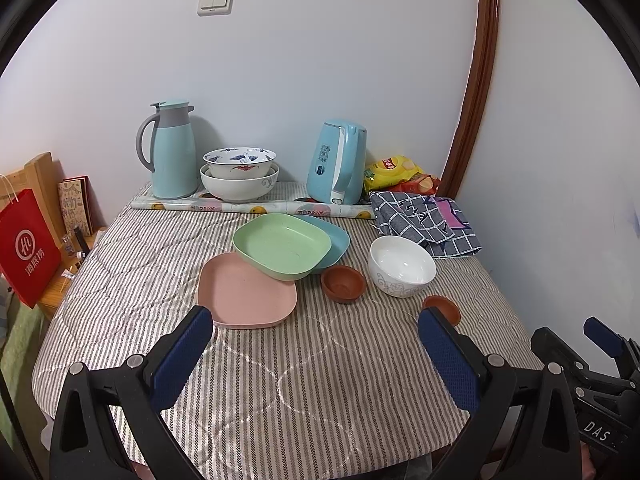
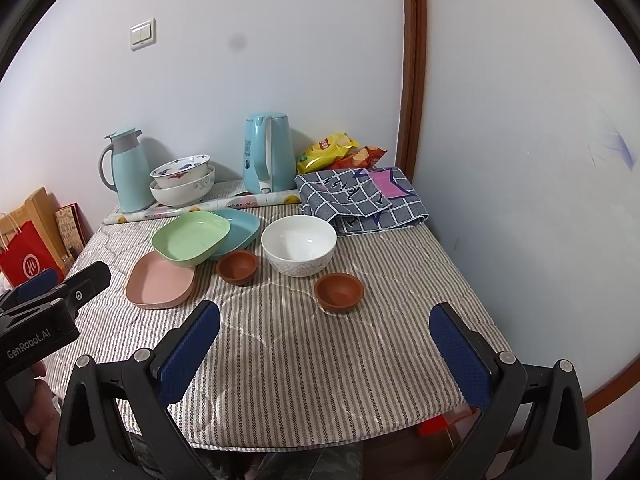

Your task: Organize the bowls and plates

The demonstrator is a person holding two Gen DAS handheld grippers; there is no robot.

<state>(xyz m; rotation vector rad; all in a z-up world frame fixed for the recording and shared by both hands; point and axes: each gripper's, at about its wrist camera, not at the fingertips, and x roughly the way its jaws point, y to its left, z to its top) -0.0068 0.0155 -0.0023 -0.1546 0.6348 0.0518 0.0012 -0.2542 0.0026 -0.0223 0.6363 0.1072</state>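
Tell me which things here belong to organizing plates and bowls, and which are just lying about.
Job: pink square plate, green square dish, blue square dish, plain white bowl, two brown clay bowls.
Lying about: blue thermos jug, blue kettle, checked cloth, snack bags.

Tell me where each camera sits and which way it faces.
Left wrist: on the left gripper, facing the square pink plate and back wall; its open blue-padded fingers show, the right gripper at the edge.
Right wrist: on the right gripper, facing the small brown clay bowl; the left gripper shows.
Shared: the white ceramic bowl.
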